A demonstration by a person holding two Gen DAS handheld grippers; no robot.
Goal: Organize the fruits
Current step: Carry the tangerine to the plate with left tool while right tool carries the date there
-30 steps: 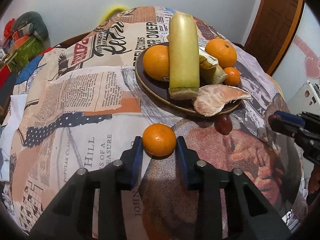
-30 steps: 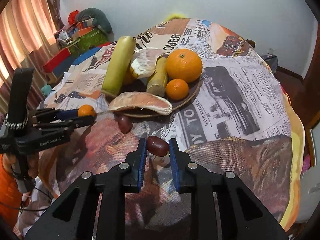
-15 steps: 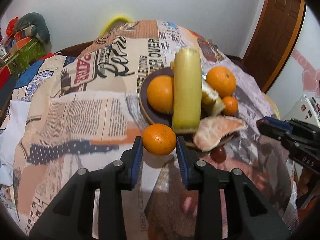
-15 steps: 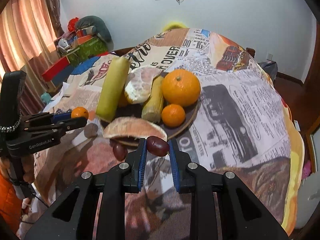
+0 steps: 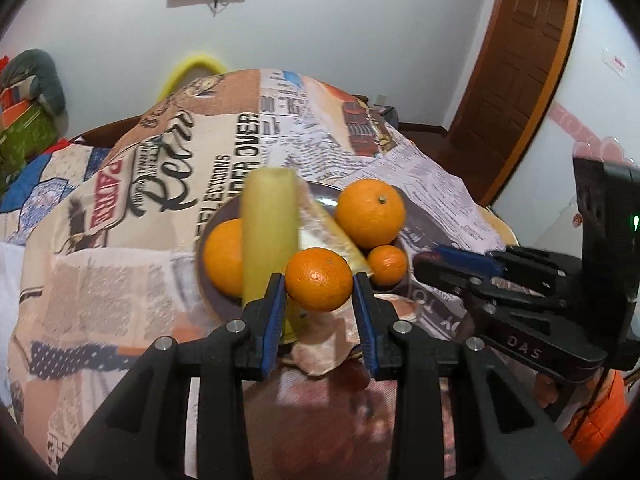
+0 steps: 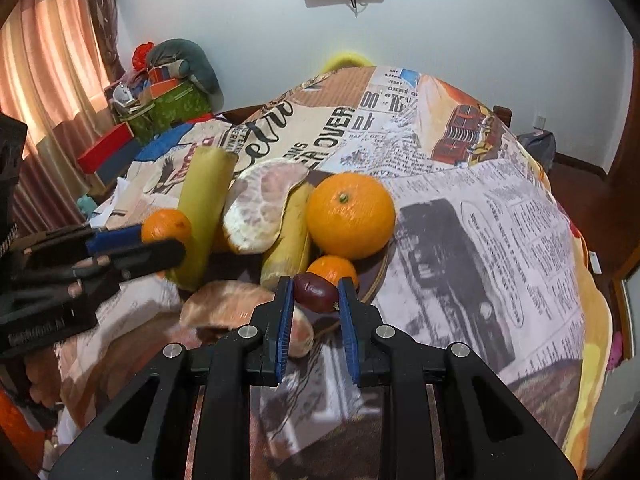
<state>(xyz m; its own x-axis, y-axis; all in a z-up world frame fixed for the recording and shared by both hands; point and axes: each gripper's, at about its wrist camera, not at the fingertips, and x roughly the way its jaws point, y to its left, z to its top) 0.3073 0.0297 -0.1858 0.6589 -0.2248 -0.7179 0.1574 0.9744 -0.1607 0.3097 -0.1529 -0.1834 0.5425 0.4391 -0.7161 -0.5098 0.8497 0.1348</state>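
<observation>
My left gripper (image 5: 319,285) is shut on a small orange (image 5: 319,279) and holds it in the air over the near edge of the dark plate (image 5: 208,236). The plate carries a long green-yellow stalk (image 5: 269,232), two large oranges (image 5: 370,213), a little tangerine (image 5: 387,265) and peeled pomelo pieces (image 6: 260,208). My right gripper (image 6: 314,289) is shut on a dark red date (image 6: 315,292), raised over the plate's near rim (image 6: 378,276). Each gripper shows in the other's view, the right gripper (image 5: 444,264) at the right and the left gripper (image 6: 158,244) at the left with its orange (image 6: 166,225).
The table wears a cloth (image 6: 480,216) printed like newspaper. A pomelo segment (image 6: 224,308) lies at the plate's near edge. Boxes and bundles (image 6: 168,92) pile up by the curtain at back left. A wooden door (image 5: 524,56) stands at back right.
Both grippers have risen from the cloth and moved forward over the plate, each still holding its fruit. The second date on the cloth has dropped out of sight.
</observation>
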